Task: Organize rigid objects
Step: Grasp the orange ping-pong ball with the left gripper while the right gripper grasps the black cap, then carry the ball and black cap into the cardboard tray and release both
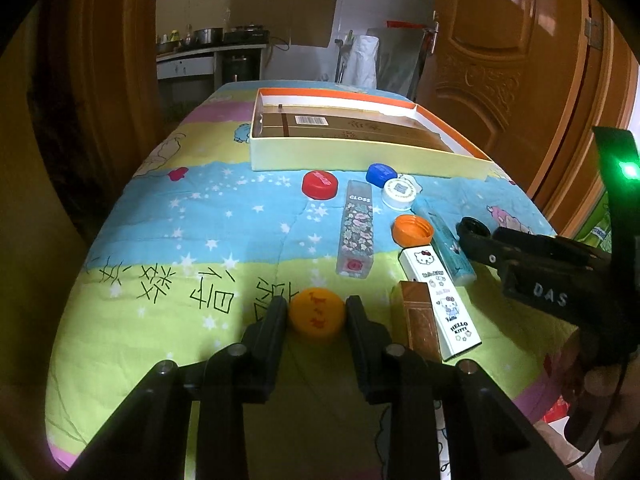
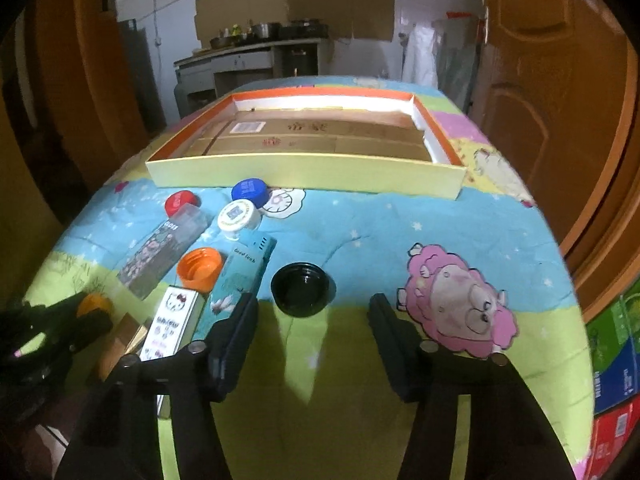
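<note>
Your left gripper (image 1: 316,312) clamps the yellow cap (image 1: 317,317) near the table's (image 1: 160,340) front edge; lift it straight, then carry it to the tray (image 1: 360,156) at the far edge. Your right gripper (image 2: 312,320) stands released, fingers clear of the black cap (image 2: 302,289); centre it before closing.

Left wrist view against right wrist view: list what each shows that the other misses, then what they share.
Only the left wrist view shows the left gripper shut on the round yellow plastic cap, face up with red print legible.

Only the right wrist view shows the round black plastic lid, lying hollow side up ahead of the open right gripper, and the pink cartoon sheep print.

Both show the shallow orange-rimmed cardboard tray, the blue, red, white and orange caps, and the Hello Kitty box.
</note>
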Tool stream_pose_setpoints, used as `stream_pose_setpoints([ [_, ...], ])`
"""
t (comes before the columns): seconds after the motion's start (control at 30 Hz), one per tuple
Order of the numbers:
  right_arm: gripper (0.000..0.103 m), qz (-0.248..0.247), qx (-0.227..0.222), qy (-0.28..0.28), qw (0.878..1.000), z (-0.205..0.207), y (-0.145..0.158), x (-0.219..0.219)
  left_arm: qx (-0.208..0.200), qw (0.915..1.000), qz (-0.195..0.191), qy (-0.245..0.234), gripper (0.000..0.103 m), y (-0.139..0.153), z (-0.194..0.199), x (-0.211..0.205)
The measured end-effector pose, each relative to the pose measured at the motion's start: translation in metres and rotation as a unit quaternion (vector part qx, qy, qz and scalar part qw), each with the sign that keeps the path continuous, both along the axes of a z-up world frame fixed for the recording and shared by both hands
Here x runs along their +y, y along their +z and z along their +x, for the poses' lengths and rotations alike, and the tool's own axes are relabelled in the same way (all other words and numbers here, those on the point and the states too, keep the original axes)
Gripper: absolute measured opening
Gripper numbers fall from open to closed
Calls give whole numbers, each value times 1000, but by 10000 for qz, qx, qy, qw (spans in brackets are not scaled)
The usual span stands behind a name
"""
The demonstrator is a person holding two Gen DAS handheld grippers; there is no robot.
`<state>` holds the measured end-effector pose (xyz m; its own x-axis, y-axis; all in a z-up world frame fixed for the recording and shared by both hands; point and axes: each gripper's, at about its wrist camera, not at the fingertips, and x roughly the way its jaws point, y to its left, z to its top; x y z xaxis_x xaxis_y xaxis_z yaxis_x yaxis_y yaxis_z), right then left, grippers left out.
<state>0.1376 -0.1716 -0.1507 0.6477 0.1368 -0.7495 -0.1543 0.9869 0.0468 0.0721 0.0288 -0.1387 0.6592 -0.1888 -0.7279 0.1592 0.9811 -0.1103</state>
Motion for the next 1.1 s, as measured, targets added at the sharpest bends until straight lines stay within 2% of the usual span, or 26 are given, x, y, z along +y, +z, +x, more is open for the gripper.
stream_pose_setpoints([
  [0.07, 48, 0, 18, 16, 10000, 6, 0, 1, 4, 10000, 12, -8, 31, 0, 1, 0],
  [0.13, 34, -69, 48, 24, 10000, 11, 0, 3, 19, 10000, 7, -18, 31, 0, 3, -1],
  [0.17, 31, -117, 57, 27, 9999, 12, -1, 4, 26, 10000, -5, -21, 31, 0, 4, 0],
  [0.33, 30, -94, 80, 19, 9999, 13, 0, 5, 98, 9998, -149, -6, 31, 1, 8, 5],
  [0.57, 30, 87, -23, -20, 10000, 3, 13, 1, 104, 9998, -135, 111, 31, 11, 15, 7],
  [1.1, 30, 126, -384, -7, 9992, 13, 62, -10, -507, 9985, -169, 77, 31, 87, 66, -11],
])
